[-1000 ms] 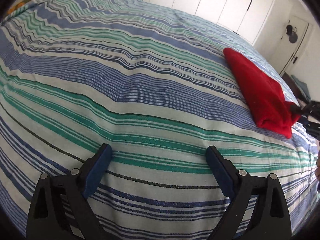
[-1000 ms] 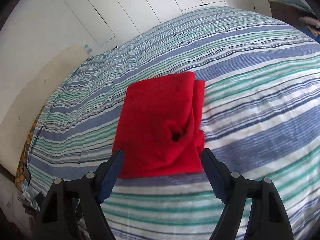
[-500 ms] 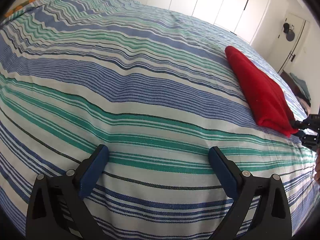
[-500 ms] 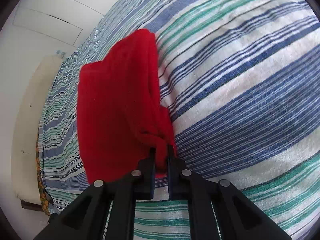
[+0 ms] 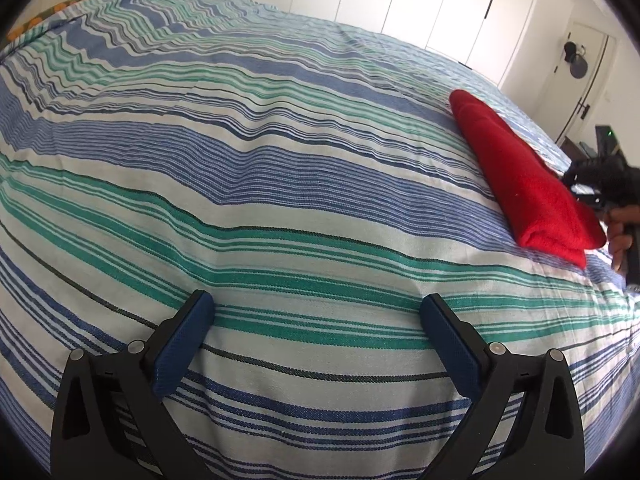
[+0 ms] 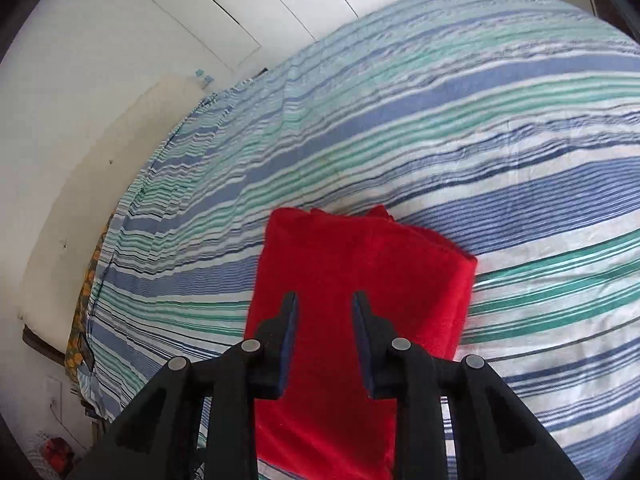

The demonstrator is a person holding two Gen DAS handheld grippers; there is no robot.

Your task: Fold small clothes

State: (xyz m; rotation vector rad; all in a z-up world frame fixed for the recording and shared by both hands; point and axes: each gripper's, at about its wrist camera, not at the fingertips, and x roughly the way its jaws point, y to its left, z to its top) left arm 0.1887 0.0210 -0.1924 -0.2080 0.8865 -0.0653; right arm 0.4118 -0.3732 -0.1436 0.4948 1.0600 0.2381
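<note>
One red garment (image 6: 360, 280), two grippers and one striped bedspread (image 5: 260, 184) are in view: the garment is a thick, fuzzy, folded rectangle lying flat on the bedspread, at the right of the left wrist frame and lower centre of the right wrist frame. The left gripper (image 5: 316, 340) stands wide apart over bare stripes at the bottom of its frame, well clear of the garment. The right gripper (image 6: 324, 320) (a hand (image 5: 620, 236) holds it at the right edge of the left wrist frame) has just been opening a little, its jaws slightly apart over the red cloth, pinching nothing.
</note>
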